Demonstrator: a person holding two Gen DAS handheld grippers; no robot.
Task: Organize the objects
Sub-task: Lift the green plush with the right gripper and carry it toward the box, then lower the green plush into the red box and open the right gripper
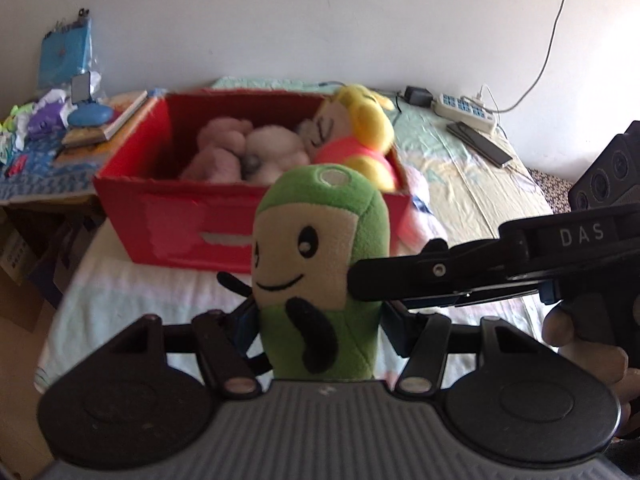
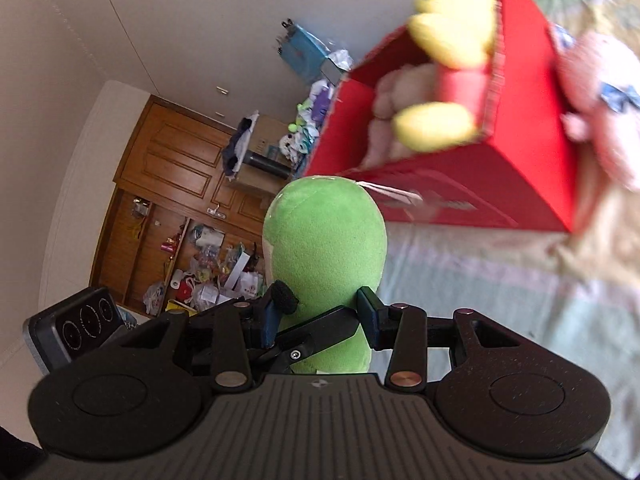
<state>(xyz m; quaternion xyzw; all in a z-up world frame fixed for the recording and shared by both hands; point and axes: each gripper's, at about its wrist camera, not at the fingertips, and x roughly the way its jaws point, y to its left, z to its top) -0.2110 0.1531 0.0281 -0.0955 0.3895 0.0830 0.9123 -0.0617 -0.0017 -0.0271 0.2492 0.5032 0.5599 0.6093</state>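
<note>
left fingers (image 1: 320, 326) clamp green plush (image 1: 320, 264) | right fingers (image 2: 318, 316) clamp too | left view: face

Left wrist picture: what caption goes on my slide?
Two tools hold a green plush toy before a red box.

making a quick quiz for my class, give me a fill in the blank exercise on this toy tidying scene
1. Both grippers, the left gripper and the right gripper, are shut on the same ____ plush toy.
2. The box behind that toy is ____ in colour.
3. The doll with yellow hair lies in the box, leaning over its ____ rim as the left wrist view shows it.
4. The box stands on a ____.

Missing words: green; red; right; bed
</note>
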